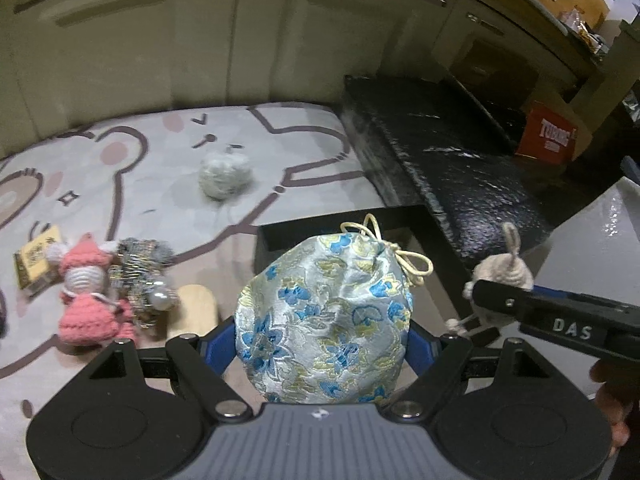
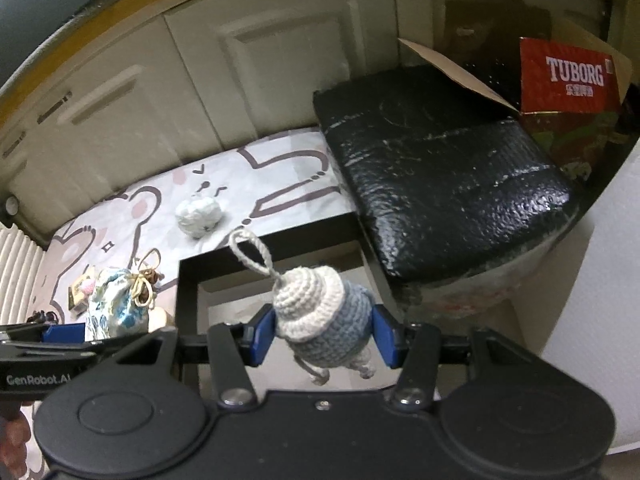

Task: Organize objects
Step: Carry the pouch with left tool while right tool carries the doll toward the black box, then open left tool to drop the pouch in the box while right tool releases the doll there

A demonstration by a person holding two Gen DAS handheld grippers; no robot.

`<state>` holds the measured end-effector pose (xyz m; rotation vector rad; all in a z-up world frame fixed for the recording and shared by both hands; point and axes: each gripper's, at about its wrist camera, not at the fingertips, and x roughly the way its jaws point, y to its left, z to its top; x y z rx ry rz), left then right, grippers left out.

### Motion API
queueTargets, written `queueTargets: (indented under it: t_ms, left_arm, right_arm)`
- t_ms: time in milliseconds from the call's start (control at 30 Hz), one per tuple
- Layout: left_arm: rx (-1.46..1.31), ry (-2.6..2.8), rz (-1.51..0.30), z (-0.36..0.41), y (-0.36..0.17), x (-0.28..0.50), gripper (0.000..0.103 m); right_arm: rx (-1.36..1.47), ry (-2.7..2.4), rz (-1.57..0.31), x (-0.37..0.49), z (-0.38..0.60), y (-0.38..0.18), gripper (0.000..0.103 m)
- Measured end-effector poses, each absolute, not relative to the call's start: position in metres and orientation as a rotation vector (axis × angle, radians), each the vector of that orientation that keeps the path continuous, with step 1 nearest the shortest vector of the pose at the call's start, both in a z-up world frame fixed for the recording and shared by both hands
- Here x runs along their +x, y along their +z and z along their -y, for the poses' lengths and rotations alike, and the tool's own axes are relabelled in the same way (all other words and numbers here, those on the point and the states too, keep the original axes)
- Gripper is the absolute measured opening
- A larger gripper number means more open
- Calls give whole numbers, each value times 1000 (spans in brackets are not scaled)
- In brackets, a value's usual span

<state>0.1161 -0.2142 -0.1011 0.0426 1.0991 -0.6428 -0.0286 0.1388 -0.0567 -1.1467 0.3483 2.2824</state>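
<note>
My left gripper (image 1: pixel 322 340) is shut on a silver brocade pouch (image 1: pixel 324 304) with blue and yellow flowers and a cream drawstring. It hangs over the rim of a black open box (image 1: pixel 280 234) on the cartoon-print mat. My right gripper (image 2: pixel 324 334) is shut on a small crochet doll (image 2: pixel 320 316) with a grey-blue body, a cream hat and a loop on top, above the same black box (image 2: pixel 192 280). In the left wrist view the right gripper (image 1: pixel 500 300) comes in from the right with the doll (image 1: pixel 508 268). In the right wrist view the pouch (image 2: pixel 116 308) shows at the left.
On the mat (image 1: pixel 140 168) lie a white fluffy ball (image 1: pixel 225 174), a pink crochet doll (image 1: pixel 86 292), a silvery trinket with a pearl (image 1: pixel 144 280), a small yellow box (image 1: pixel 36 260) and a wooden piece (image 1: pixel 196 308). A black foam block (image 2: pixel 440 180) and a red Tuborg carton (image 2: pixel 572 76) stand right; cupboard doors (image 2: pixel 260 60) stand behind.
</note>
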Motion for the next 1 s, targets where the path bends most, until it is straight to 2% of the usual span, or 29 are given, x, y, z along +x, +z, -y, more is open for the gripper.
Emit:
queueTargets:
  t_ms: [333,500,633,767,1000]
  left_arm:
    - [18,-675,-1158,244,-120,116,83]
    - [-101,-649,-1215,244,-130,122,83]
    - [-119,-627,-1248,246,-136,124,85]
    - [-85,-626,-1231,246,-133,122,94]
    - [-51,-617,-1239,244,-133,121,94]
  right_arm:
    - [-1169,2241,-415,-26,-156,-66,53]
    - [-1180,2228,-444,-28,-158,-69,53]
    - [-1178,2205,-472,-28,-162,-71,55]
    - [-1174,2171,-513,-28,-166,-73,57]
    - [-1167,2154,-540,-26,-166,-72,61]
